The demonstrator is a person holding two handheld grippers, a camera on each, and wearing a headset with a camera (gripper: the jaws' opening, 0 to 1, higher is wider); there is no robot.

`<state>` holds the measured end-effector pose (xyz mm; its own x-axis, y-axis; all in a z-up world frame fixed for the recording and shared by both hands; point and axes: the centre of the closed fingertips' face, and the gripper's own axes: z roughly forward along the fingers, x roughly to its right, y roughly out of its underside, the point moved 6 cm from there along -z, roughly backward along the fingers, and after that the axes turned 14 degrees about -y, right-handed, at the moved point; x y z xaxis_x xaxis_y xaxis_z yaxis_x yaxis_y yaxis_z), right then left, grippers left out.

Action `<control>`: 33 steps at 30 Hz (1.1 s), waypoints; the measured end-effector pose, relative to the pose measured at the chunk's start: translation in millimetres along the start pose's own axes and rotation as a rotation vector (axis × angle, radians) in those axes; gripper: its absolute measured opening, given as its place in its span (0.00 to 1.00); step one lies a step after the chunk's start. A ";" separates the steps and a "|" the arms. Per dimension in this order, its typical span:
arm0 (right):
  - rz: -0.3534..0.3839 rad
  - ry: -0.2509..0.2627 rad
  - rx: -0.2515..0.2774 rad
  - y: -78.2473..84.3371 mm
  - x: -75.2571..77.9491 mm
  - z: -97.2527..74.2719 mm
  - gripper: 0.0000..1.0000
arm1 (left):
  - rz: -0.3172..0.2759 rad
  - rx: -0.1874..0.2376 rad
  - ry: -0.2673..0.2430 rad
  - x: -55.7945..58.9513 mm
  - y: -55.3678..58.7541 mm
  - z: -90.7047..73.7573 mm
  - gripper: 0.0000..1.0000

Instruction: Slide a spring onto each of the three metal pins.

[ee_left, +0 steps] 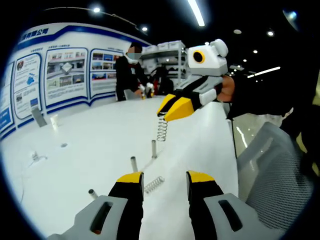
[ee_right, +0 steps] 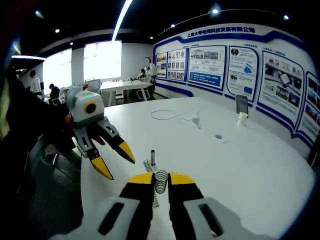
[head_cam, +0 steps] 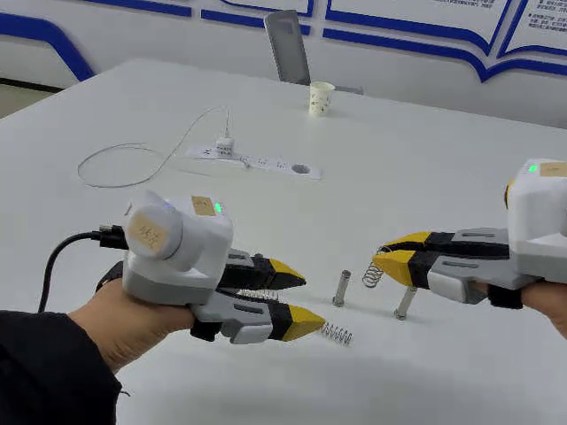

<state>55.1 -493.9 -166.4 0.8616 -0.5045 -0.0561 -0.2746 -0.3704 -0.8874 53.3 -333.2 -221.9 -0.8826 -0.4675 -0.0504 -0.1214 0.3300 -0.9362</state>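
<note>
**While the right gripper (head_cam: 383, 255) pinches a spring (head_cam: 374, 274), the left gripper (head_cam: 299, 301) hangs open**

Where the spring dangles from the right gripper's yellow tips, at about 3 o'clock of centre in the head view, its lower coils come close to the white table (head_cam: 425, 177). It hangs at 1 o'clock of the middle pin (head_cam: 341, 288). The jaws are pressed onto its top coils. In the right gripper view the same spring shows end-on, as a ring between the two tips.

The middle pin stands upright on the table. A second pin (head_cam: 405, 303) stands at its 3 o'clock, under the right gripper's jaws, and looks a little tilted from this angle. In the left gripper view a third pin (ee_left: 92, 194) stands at 8 o'clock, apart from the other two.

A loose spring (head_cam: 336, 333) lies on its side at 6 o'clock of the middle pin, just beside the left gripper's lower tip. Another coil (head_cam: 257, 294) shows through the gap between the left gripper's jaws, and I cannot tell whether it lies on the table beneath.

The left gripper's jaws are spread wide with nothing between the pads. A hand (head_cam: 124, 323) in a dark sleeve holds it at 8 o'clock, above the table.

Farther out, a power strip (head_cam: 257, 162) lies at 11 o'clock with a white cable (head_cam: 133, 164) looping off at its 9 o'clock. A paper cup (head_cam: 321, 97) stands at 12 o'clock near the far edge
</note>
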 end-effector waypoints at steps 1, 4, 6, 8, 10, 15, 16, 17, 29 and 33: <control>0.004 0.013 0.004 0.0 3.5 -3.7 0.12 | 0.003 -0.001 -0.004 -1.3 -0.3 -2.6 0.36; 0.011 0.045 0.012 0.5 12.6 -12.1 0.12 | 0.003 -0.003 -0.009 -5.1 0.8 -8.9 0.38; 0.017 0.069 0.015 1.9 19.4 -17.0 0.12 | -0.002 -0.006 -0.014 -6.8 2.3 -13.2 0.39; 0.025 0.089 0.018 3.8 25.7 -20.9 0.12 | -0.001 -0.015 -0.023 -8.8 5.9 -17.0 0.40; 0.025 0.106 0.013 5.7 30.1 -22.8 0.12 | -0.002 -0.020 -0.028 -10.1 7.9 -20.0 0.40; 0.040 0.139 0.001 14.5 39.8 -23.0 0.12 | -0.022 -0.018 -0.054 -16.3 9.8 -29.0 0.42; 0.038 0.150 -0.007 17.6 42.4 -22.3 0.12 | -0.028 -0.014 -0.063 -17.9 9.5 -30.7 0.42; 0.041 0.152 -0.009 19.3 43.7 -21.8 0.12 | -0.031 -0.011 -0.069 -18.8 9.3 -31.6 0.42; 0.090 0.193 -0.047 44.8 60.2 -13.4 0.12 | -0.066 0.000 -0.094 -19.4 14.1 -30.6 0.43; 0.092 0.197 -0.062 50.1 62.3 -11.4 0.12 | -0.068 -0.005 -0.090 -18.1 15.7 -29.7 0.43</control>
<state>90.2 -552.8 -209.1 0.7336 -0.6785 -0.0393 -0.3790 -0.3604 -0.8524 54.0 -295.2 -225.3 -0.8278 -0.5607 -0.0179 -0.1823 0.2991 -0.9366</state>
